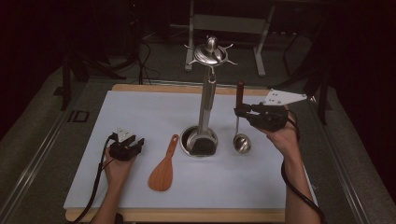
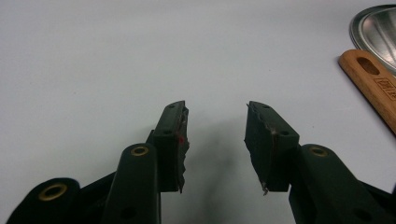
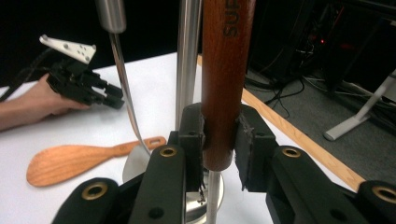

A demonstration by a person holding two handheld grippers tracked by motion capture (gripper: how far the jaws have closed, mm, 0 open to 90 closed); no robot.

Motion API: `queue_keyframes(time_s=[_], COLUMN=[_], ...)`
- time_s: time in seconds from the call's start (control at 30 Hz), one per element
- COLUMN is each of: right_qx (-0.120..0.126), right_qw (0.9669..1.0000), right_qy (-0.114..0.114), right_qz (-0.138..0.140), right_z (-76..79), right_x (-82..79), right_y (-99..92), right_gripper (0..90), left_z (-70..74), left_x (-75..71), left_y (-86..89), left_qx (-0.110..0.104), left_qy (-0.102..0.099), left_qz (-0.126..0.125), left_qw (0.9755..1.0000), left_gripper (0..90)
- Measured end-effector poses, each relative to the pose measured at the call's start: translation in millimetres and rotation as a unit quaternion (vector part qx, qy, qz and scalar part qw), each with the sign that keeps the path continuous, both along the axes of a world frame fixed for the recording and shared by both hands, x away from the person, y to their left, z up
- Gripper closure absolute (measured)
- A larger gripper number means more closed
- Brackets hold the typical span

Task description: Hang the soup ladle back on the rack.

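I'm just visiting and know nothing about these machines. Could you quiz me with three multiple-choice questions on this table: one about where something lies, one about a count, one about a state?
1. Where does the wooden spatula lie?
A. Flat on the white sheet, left of the rack's base
B. Hanging from the rack
C. In the left gripper

2. How many utensils hang from the steel utensil rack?
A. None
B. One
C. Three

3. What is the right gripper doing?
A. Standing open over the table
B. Clamping the ladle by its wooden handle
C. Resting on the spatula

Answers:
1 A: in the high view it lies flat between the left gripper and the rack's round base.
2 B: one dark-headed utensil hangs beside the pole.
3 B: in the right gripper view the pads press on the brown handle.
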State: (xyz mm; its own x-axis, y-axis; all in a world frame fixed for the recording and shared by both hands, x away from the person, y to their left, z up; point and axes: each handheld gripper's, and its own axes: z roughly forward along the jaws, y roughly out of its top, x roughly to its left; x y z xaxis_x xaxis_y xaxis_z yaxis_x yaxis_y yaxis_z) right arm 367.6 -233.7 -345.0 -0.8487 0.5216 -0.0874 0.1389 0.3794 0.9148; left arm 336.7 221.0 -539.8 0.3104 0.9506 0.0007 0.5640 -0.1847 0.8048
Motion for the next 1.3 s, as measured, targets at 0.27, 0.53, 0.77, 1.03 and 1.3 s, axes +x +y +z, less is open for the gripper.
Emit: queue_keyframes(time_s=[0.27, 0.53, 0.77, 1.03, 1.3], right_qx=[0.009, 0.029, 0.036, 0.040, 0.044], right_qw=[0.9999, 0.9994, 0.9991, 0.9989, 0.9988], right_qy=[-0.010, -0.018, -0.024, -0.025, -0.020], right_qz=[-0.004, 0.000, 0.003, 0.004, 0.012], right_z=[13.1, 25.9, 35.2, 42.4, 46.7], right_x=[1.4, 1.0, 2.6, 5.5, 8.8], right_y=[2.8, 4.8, 8.5, 11.4, 15.0], right_gripper=[74.3, 74.3, 74.3, 74.3, 74.3], left_z=[0.1, 0.1, 0.2, 0.1, 0.1], left_x=[0.1, 0.1, 0.0, 0.1, 0.0], left_y=[0.4, 0.4, 0.4, 0.4, 0.4], left_qx=[0.000, 0.000, 0.000, -0.001, -0.002], left_qy=[0.000, 0.000, 0.001, 0.001, 0.001], left_qz=[-0.001, -0.001, -0.001, -0.001, 0.000], left_qw=[1.0000, 1.0000, 1.0000, 1.0000, 1.0000], left_gripper=[59.0, 59.0, 59.0, 59.0, 59.0])
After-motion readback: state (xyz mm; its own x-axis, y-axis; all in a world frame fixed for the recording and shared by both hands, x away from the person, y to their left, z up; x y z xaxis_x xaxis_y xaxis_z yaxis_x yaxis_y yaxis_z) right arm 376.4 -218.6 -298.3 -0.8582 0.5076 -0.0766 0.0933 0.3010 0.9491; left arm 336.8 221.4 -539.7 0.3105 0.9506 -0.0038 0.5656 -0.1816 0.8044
